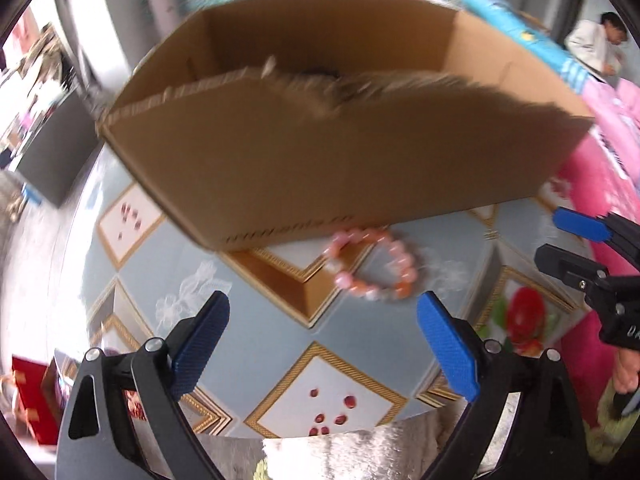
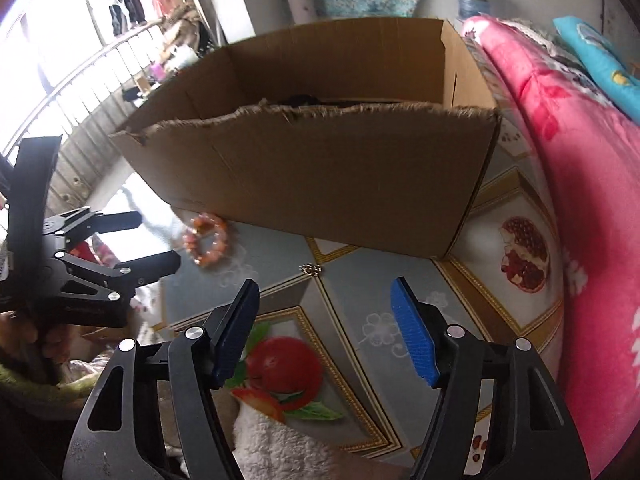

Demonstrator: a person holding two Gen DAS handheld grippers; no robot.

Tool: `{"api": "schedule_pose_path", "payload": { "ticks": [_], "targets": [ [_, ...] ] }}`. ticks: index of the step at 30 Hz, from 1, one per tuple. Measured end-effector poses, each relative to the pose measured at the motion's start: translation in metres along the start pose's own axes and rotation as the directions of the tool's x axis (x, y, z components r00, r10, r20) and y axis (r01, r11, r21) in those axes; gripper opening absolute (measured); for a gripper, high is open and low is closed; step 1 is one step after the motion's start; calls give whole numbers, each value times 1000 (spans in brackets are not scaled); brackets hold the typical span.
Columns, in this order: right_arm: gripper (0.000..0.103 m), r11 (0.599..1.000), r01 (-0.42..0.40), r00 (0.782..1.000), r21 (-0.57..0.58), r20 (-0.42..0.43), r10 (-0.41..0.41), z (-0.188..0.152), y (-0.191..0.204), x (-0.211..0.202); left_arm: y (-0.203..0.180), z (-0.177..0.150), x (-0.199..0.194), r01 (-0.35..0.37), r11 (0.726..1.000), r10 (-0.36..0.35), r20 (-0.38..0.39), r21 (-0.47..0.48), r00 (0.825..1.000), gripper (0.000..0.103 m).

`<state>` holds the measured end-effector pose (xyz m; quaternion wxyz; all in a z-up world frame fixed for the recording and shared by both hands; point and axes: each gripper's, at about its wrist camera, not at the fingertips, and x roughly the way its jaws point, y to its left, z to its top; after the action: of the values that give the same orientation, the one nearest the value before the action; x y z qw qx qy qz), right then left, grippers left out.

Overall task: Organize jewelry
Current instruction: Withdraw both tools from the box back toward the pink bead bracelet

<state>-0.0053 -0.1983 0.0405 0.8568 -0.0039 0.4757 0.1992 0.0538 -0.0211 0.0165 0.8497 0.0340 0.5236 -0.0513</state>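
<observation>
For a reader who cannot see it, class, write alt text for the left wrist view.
A pink beaded bracelet lies on a patterned tablecloth against the front of an open cardboard box. The left gripper has its blue-padded fingers spread wide and empty in the foreground, and the right gripper enters at the right edge.

Black gripper [image 1: 323, 334], blue ribbed pads [image 1: 449, 346].

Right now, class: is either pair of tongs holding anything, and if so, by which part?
Nothing is held. The left tongs and right tongs both stand open and empty above the table; the bead bracelet lies untouched beside the cardboard box.
</observation>
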Motion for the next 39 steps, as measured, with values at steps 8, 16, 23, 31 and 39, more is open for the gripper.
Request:
{"api": "schedule_pose_path", "payload": {
  "ticks": [8,16,23,31,39],
  "targets": [
    [64,1000,14,1000,-26,-14,-14,3,12,10,6,-4,5,-30,999,29,-28,-20,999,93],
    [64,1000,17,1000,-21,-18,-17,3,14,13,8,-8,13,-45,999,44,-41,-14,998,93],
    [64,999,17,1000,-29,-15,-17,2,14,14,6,-11,26,-53,998,53,-48,-13,997,93],
    [60,1000,11,1000,-27,-9,-11,0,16,15,8,-11,34,-63,998,62,-53,-8,997,93],
    [54,1000,18,1000,-26,-2,-18,-3,14,16,13,-18,18,84,996,-83,81,-5,993,93]
  ]
}}
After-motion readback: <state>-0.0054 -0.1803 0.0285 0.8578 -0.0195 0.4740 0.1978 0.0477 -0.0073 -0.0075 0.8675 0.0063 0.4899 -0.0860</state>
